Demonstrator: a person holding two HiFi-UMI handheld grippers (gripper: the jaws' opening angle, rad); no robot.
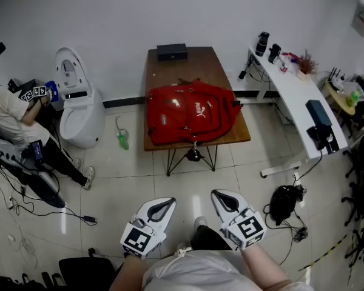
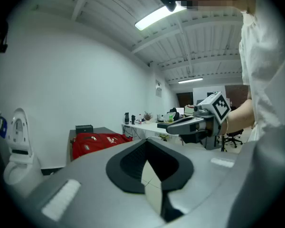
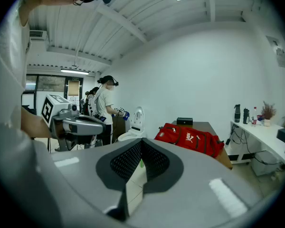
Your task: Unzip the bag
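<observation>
We see a wooden table against the wall, well ahead of us. The red bag lies flat on its near half and covers most of the width. A white toilet stands left of the table. Our left gripper and right gripper hang side by side close to our body, well apart from the bag. Both have their jaws together on nothing. A black box sits at the table's far edge.

Glossy red cloth bag on a matt brown wooden table
</observation>
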